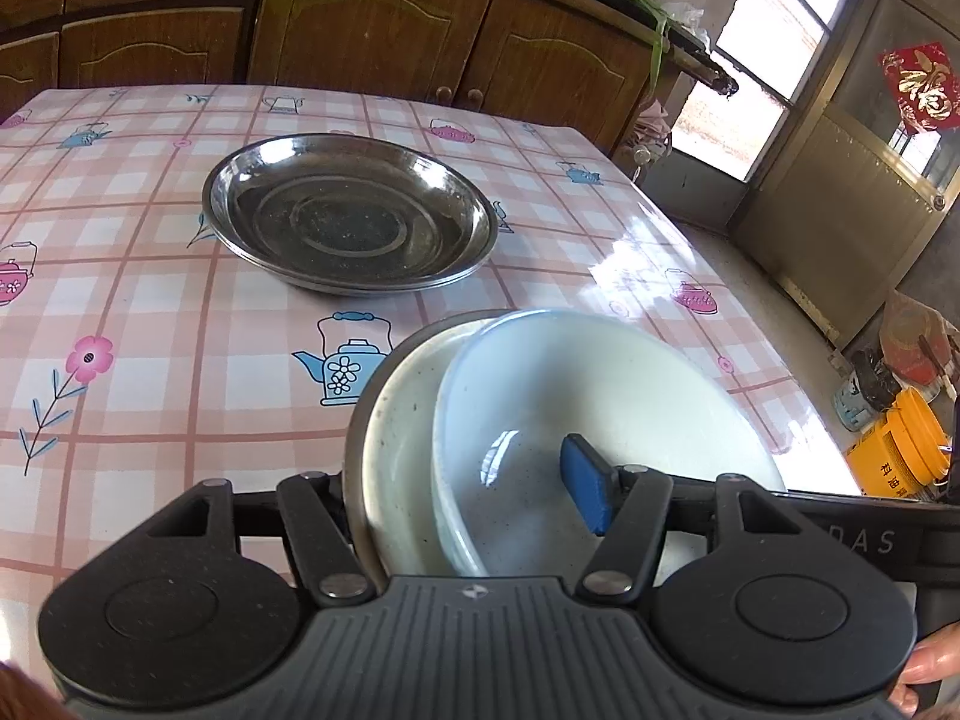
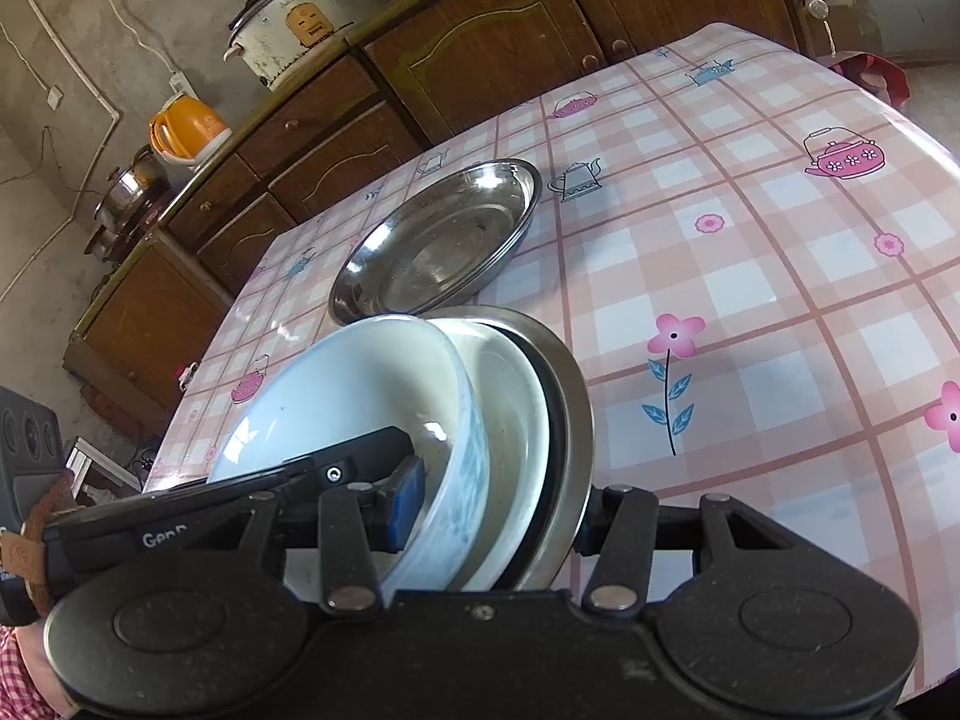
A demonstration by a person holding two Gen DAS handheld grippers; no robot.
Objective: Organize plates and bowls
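Left wrist view shows the left gripper [image 1: 474, 492] clamped over one edge of a nested stack of bowls [image 1: 540, 420]; the right gripper [image 2: 492, 510] clamps the opposite edge, sharing the load. It hangs tilted over the table [image 1: 150, 312], near the steel plates [image 1: 351, 222], probably its destination.

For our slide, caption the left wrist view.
Left tongs grip nested bowls; steel plates wait on the checked table.

Your right gripper [image 2: 489, 516] clamps the nested bowls [image 2: 384, 384] near the table's [image 2: 780, 312] front edge; steel plates [image 2: 438, 240] sit mid-table.
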